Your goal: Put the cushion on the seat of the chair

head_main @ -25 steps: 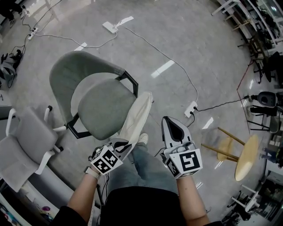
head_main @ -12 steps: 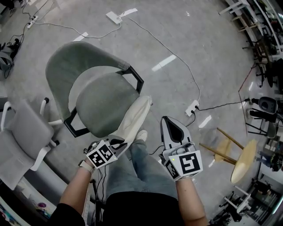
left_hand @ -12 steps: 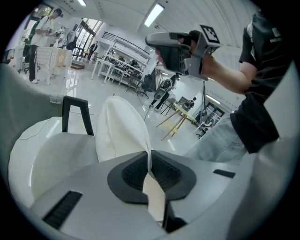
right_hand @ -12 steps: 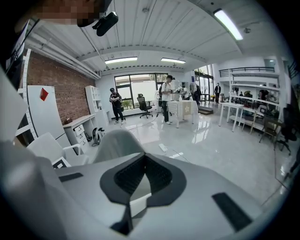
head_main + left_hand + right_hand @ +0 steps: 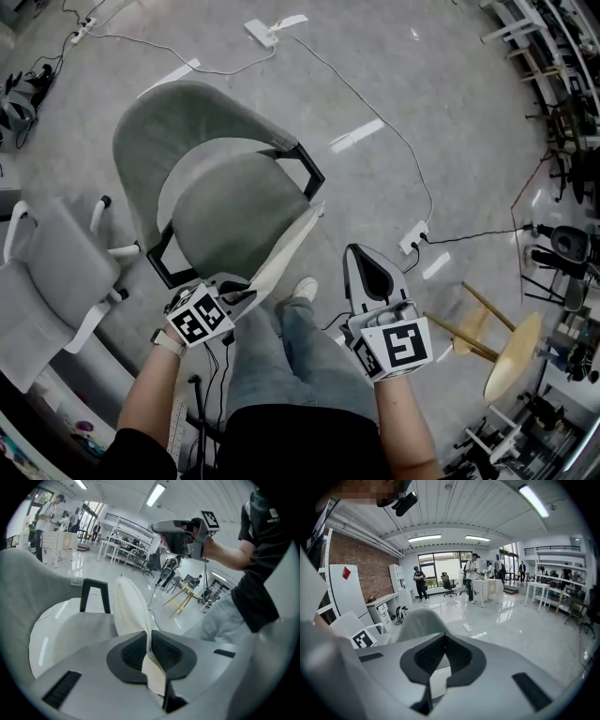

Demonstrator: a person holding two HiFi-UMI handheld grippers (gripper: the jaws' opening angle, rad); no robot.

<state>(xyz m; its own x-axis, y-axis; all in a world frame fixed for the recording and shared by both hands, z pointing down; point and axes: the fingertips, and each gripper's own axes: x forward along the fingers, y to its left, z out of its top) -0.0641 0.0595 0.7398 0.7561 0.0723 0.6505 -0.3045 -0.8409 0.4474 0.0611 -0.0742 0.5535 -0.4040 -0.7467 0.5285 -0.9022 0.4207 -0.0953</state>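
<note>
A grey-green shell chair (image 5: 178, 122) stands in front of me, its seat (image 5: 234, 216) bare. My left gripper (image 5: 246, 292) is shut on the near edge of a thin cream cushion (image 5: 286, 246). The cushion stands on edge over the seat's right rim, next to the black armrest (image 5: 305, 169). In the left gripper view the cushion (image 5: 129, 606) rises from between the pads (image 5: 136, 651), with the seat (image 5: 70, 630) to its left. The jaws have just eased open a little, with the cushion still pinched. My right gripper (image 5: 361, 258) hovers shut and empty to the right, above my leg.
A white office chair (image 5: 56, 281) stands at the left. Power strips (image 5: 415, 236) and cables (image 5: 375, 103) lie on the glossy floor behind and right of the chair. A tipped wooden stool (image 5: 511, 342) lies at the right. People (image 5: 469, 581) stand far off by desks.
My left gripper has carried the cushion left and down, so it now overlaps the seat's right rim. The right gripper has barely shifted in the view.
</note>
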